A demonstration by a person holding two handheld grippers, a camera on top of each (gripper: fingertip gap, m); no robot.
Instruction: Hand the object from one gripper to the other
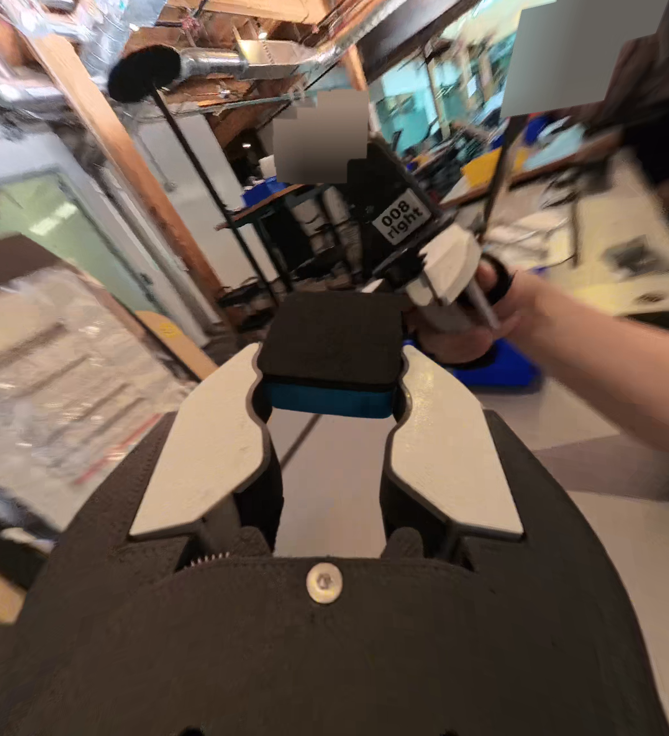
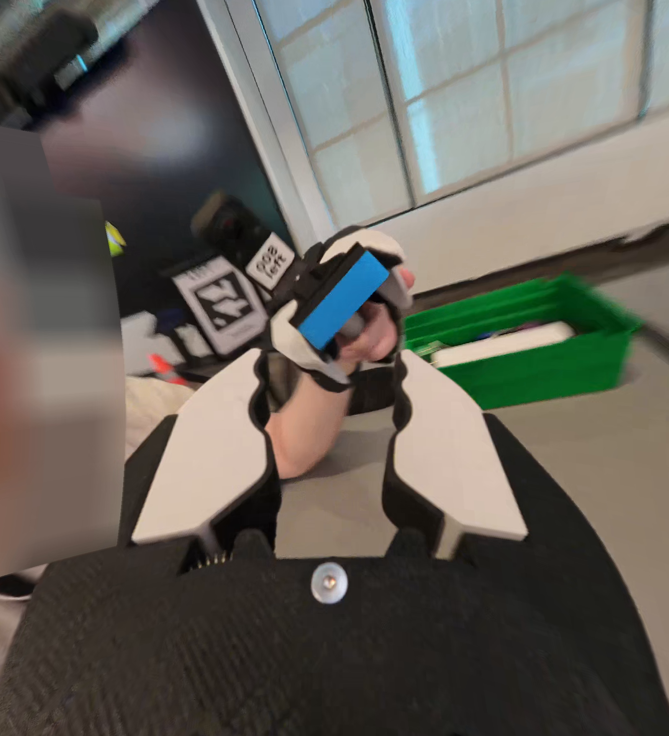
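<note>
Right now, a flat block (image 1: 331, 354), black on top and blue below, is pinched at mid-frame by the left gripper (image 1: 329, 392). It looks light, likely squashy; its free far edge is best grabbed. Right of it, the right gripper (image 2: 329, 382) is held with jaws spread, empty. A green bin (image 2: 532, 350) is seen at far right, well apart.

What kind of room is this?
Probably a workshop or lab: bare silver ceiling ducting, worktables crowded with blue storage bins, and a green plastic parts bin on the floor.
</note>
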